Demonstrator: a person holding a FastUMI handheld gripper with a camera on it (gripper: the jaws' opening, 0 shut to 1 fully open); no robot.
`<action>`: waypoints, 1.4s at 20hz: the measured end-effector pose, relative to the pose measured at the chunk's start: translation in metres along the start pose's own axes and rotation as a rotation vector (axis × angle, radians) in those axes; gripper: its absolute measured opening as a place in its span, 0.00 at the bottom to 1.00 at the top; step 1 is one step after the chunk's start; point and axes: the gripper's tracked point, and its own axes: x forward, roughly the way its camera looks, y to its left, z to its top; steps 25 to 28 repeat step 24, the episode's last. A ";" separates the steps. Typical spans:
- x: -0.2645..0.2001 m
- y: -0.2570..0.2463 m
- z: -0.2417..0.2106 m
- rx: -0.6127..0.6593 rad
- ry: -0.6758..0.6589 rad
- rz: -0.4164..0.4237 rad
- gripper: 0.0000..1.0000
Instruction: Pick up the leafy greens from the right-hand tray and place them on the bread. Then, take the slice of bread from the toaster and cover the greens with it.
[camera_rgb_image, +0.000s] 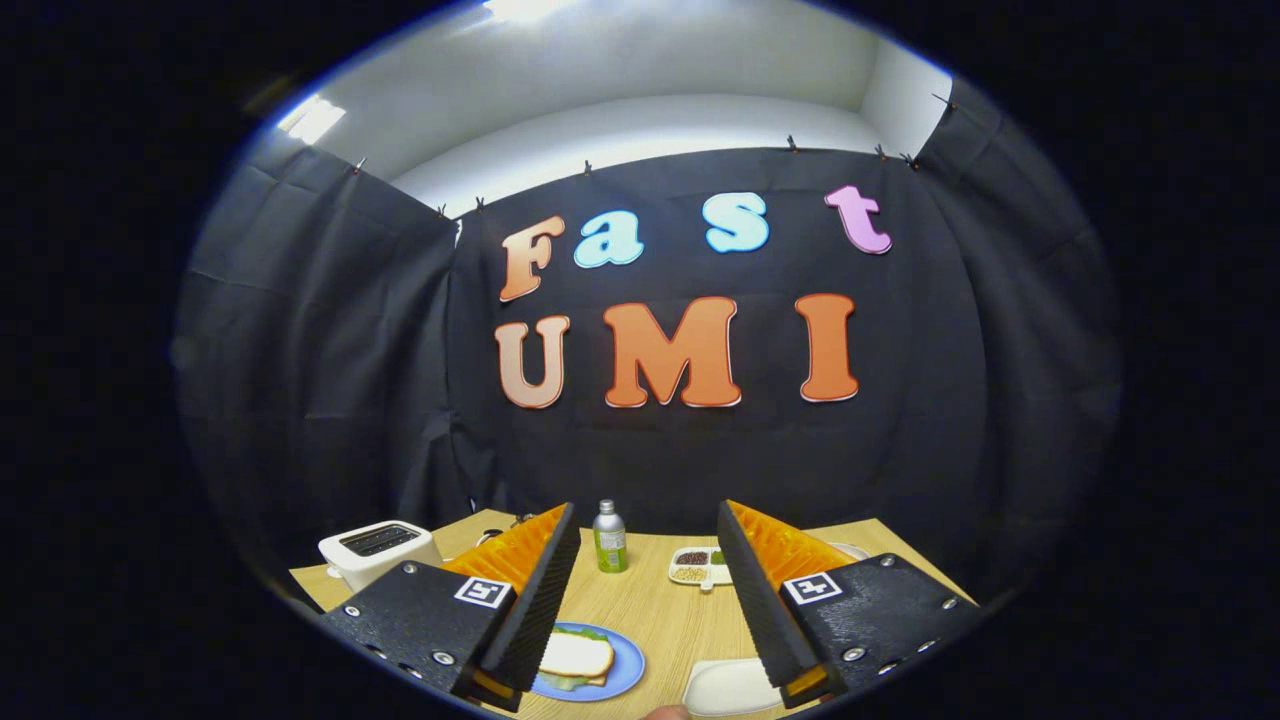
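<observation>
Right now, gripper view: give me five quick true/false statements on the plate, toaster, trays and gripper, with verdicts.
1. A bread slice lies on top of the greens on the blue plate. True.
2. The gripper is shut on the bread slice. False: its fingers stand wide apart above the table, holding nothing.
3. The white toaster stands beyond the left finger. True.
4. The green-labelled bottle lies on its side. False: it stands upright, beyond the fingers.
5. The divided tray holds a bread slice. False: its compartments hold small dark, green and pale bits.
</observation>
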 end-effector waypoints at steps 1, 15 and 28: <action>-0.005 -0.005 0.006 -0.013 -0.014 -0.017 0.85; -0.039 -0.023 0.041 -0.033 -0.102 -0.099 0.95; -0.044 -0.023 0.053 -0.063 -0.136 -0.119 0.95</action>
